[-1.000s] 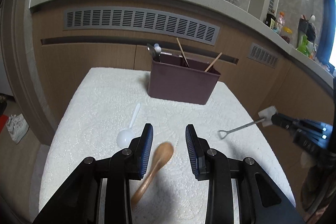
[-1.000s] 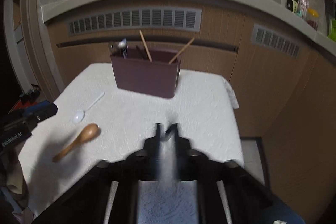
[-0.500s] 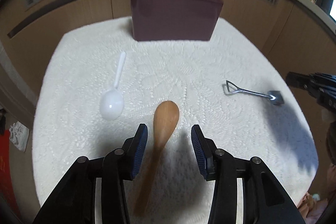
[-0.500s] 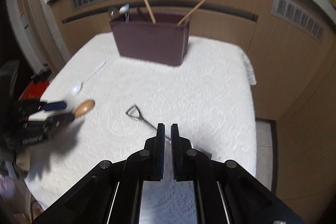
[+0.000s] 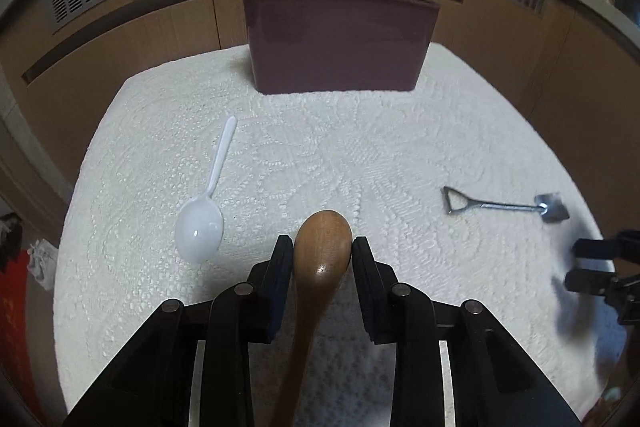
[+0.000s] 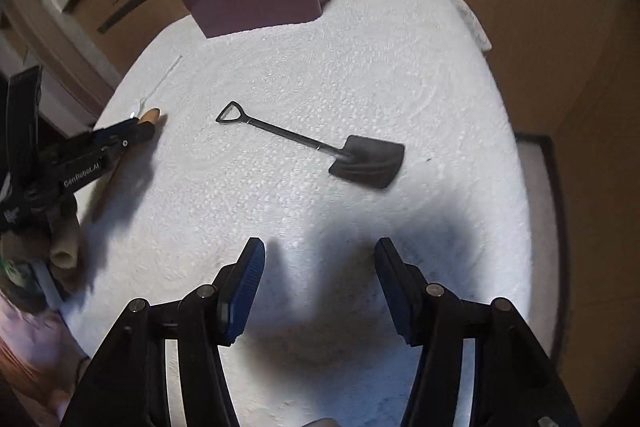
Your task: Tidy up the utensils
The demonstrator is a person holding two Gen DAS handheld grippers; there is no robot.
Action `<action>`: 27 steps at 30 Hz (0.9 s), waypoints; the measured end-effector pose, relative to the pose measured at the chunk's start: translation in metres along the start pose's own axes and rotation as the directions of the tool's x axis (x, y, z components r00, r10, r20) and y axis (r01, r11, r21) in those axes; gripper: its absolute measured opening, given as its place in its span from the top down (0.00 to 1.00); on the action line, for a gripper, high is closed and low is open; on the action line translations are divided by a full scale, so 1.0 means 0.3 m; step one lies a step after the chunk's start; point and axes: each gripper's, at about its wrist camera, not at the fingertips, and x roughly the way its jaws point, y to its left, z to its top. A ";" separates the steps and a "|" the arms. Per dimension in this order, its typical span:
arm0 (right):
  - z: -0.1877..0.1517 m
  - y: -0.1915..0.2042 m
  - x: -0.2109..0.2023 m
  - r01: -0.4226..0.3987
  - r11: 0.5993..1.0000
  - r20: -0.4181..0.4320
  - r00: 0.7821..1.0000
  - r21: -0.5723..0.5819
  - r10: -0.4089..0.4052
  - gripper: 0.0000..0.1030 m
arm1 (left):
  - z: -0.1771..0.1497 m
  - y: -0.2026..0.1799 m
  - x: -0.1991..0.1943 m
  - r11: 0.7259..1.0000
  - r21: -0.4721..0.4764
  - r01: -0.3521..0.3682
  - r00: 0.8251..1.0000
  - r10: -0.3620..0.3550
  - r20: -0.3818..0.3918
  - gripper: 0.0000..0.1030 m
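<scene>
The left tool point(image 5: 322, 254) is closing, pinching the brown wooden spoon point(image 5: 322, 247) on the white textured desk point(image 5: 360, 147). The right tool point(image 6: 319, 267) is spreading, empty, near the grey shovel-shaped metal spoon point(image 6: 320, 147). The maroon utensil holder point(image 5: 340, 43) stands before wooden cabinets point(image 5: 120, 39).

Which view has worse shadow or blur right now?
Right wrist view: heavy dark shadow on the white cloth ahead of the right gripper, frame slightly soft; shovel spoon readable. Left wrist view: evenly lit, glare spot on the wooden spoon, motion smear at the right edge; both show fisheye bending.
</scene>
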 end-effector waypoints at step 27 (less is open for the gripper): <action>0.321 0.074 0.195 0.288 0.934 0.053 0.958 -0.213 -0.283 0.10 | -0.007 0.223 -0.018 0.950 -0.248 0.191 0.981 -0.180 0.066 0.69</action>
